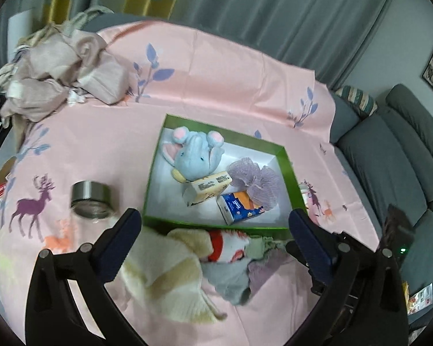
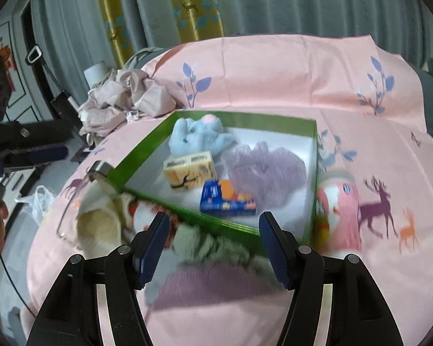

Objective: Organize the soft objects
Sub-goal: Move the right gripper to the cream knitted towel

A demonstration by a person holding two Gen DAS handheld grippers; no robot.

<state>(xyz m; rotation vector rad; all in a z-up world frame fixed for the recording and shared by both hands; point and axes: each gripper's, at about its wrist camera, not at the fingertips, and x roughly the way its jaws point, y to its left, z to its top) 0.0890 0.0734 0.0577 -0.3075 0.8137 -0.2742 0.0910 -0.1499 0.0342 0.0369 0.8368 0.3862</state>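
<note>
The left gripper (image 1: 213, 225) stands wide open over a heap of soft cloths (image 1: 187, 262), cream, red-white, grey and mauve, lying on the pink deer-print sheet (image 1: 216, 66) against the near wall of the green cardboard box (image 1: 288, 167). The right gripper (image 2: 213, 230) is likewise open above the same heap (image 2: 205, 259). Inside the box: a blue plush elephant (image 1: 194, 155), a lilac mesh sponge (image 1: 257, 181) and two tissue packs (image 1: 239, 206).

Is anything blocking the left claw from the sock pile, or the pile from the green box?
Nothing visible blocks the left claw: it is open over the sock pile. Between the pile and the green box stands only the box's near wall; inside, bare floor shows at the near left corner.
</note>
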